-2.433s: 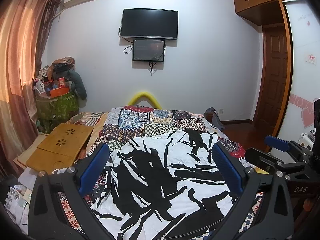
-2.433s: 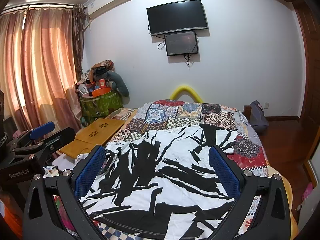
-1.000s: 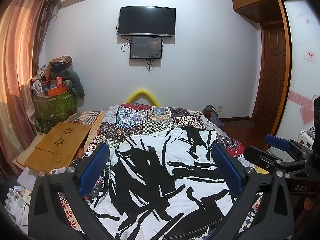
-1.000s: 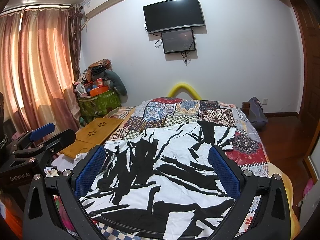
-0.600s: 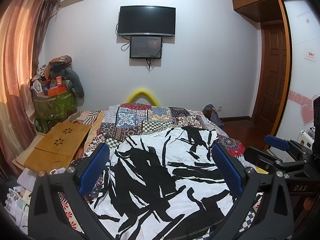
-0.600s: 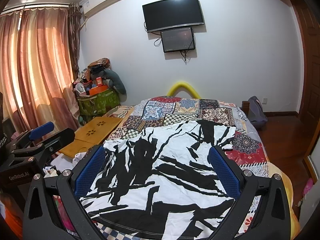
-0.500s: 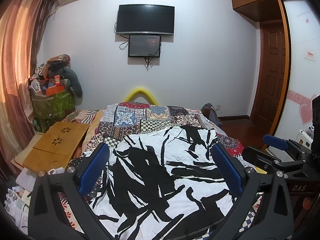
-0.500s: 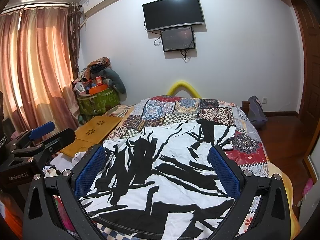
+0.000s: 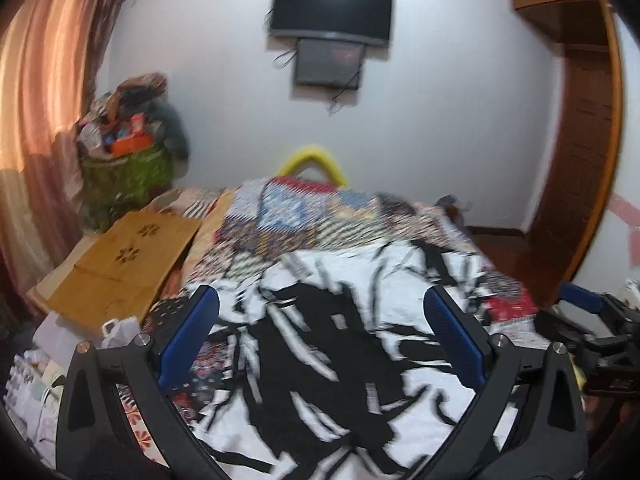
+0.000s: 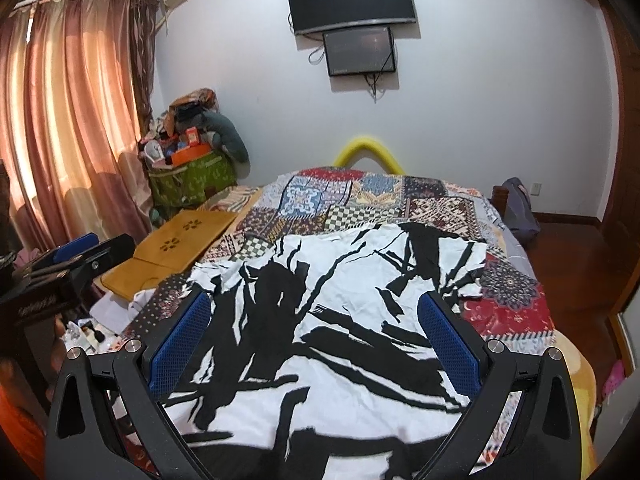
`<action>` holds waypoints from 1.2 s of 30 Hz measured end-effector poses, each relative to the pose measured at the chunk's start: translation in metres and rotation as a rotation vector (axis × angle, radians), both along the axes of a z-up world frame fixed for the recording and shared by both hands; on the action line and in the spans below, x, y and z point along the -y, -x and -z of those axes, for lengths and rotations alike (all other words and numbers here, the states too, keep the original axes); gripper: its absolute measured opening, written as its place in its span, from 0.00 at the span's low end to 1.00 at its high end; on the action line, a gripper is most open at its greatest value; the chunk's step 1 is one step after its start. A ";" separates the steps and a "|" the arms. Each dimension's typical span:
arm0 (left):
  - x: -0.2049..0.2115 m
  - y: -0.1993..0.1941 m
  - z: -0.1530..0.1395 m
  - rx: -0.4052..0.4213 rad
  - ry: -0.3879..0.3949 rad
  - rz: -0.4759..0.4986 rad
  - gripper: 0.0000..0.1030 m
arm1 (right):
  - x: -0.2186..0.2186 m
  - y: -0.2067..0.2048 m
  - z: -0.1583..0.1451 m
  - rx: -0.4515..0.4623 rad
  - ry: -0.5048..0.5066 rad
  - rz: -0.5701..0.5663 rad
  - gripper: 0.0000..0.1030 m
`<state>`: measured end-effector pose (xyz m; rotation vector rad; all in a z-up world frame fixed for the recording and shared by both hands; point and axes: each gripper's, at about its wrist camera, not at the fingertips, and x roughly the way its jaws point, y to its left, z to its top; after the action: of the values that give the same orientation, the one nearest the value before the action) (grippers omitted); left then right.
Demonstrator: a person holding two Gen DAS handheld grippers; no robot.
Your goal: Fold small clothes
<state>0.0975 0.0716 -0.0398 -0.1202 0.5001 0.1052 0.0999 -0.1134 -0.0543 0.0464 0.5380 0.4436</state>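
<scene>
Both tongs, left (image 9: 322,340) and right (image 10: 314,340), wide apart, empty.

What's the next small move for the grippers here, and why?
Probably lower both onto the near hem: the black-and-white shirt lies spread flat on the patchwork bedspread, while the left gripper and right gripper hover open and empty above it.

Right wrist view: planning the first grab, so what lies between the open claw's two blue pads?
Only the black-and-white patterned shirt, spread flat on the patchwork quilt. The right claw holds nothing; the right wrist view shows it.
</scene>
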 end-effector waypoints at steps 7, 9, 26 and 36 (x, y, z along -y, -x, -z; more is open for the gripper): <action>-0.063 -0.061 0.039 -0.166 0.044 -0.073 1.00 | -0.020 -0.055 0.015 -0.057 0.003 -0.050 1.00; -0.080 -0.074 0.054 -0.209 0.052 -0.105 1.00 | -0.030 -0.070 0.019 -0.072 0.017 -0.066 1.00; -0.152 -0.129 0.161 -0.501 0.262 -0.094 0.83 | -0.125 -0.176 0.093 -0.320 0.196 -0.314 0.49; -0.162 -0.153 0.196 -0.572 0.537 -0.006 0.70 | -0.153 -0.196 0.140 -0.439 0.296 -0.398 0.29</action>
<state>0.2506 0.2340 -0.2362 -0.6287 1.0928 0.0056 0.2955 0.0400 -0.1941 -0.2577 1.0492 0.7434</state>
